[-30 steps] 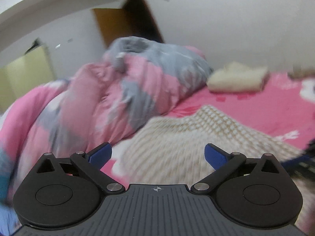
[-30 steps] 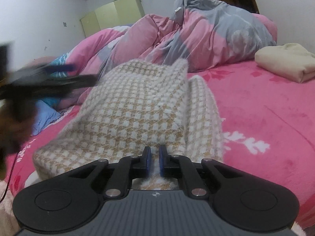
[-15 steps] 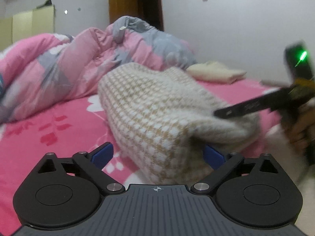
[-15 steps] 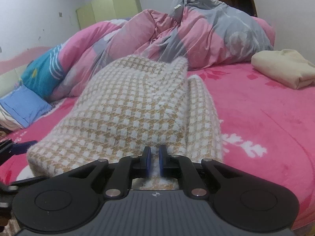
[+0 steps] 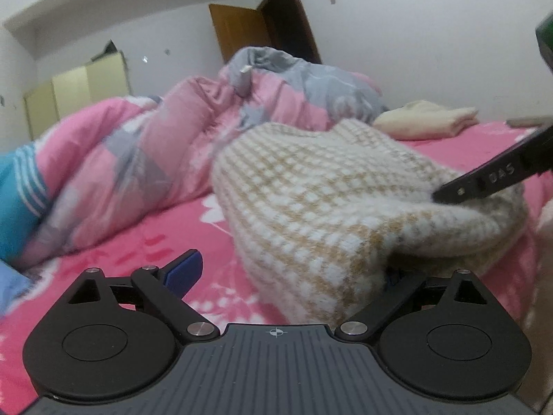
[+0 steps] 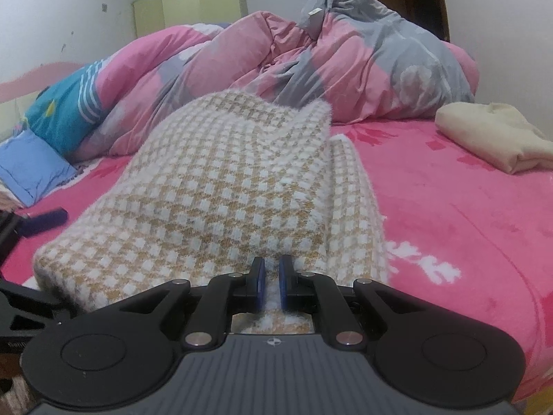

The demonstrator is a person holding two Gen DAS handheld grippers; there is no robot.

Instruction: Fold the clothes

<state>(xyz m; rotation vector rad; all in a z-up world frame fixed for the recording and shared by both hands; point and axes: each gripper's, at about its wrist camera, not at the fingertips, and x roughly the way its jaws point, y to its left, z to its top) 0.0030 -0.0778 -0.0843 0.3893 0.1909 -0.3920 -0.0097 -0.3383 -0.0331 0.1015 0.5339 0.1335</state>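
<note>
Left wrist view. Left gripper (image 5: 287, 269) spread wide; blue left pad (image 5: 183, 271) bare over the pink bedsheet (image 5: 179, 228), right pad hidden under the near corner of the checked sweater (image 5: 311, 200), so nothing is pinched. Sweater lies folded on the sheet, centre to 3 o'clock. Black finger of the right gripper (image 5: 490, 180) comes in from 3 o'clock onto the sweater's far edge. Rumpled pink-and-grey duvet (image 5: 172, 138) at 10 to 12 o'clock; folded cream garment (image 5: 428, 121) at 2 o'clock.

Right wrist view. Right gripper (image 6: 271, 283) pinched nearly together, clamping the sweater's (image 6: 221, 186) near hem at 6 o'clock. Sweater runs away toward 12. Left gripper's blue tip (image 6: 45, 221) at 9 o'clock, beside the sweater's left edge. Cream garment (image 6: 494, 135) at 3 o'clock.
</note>
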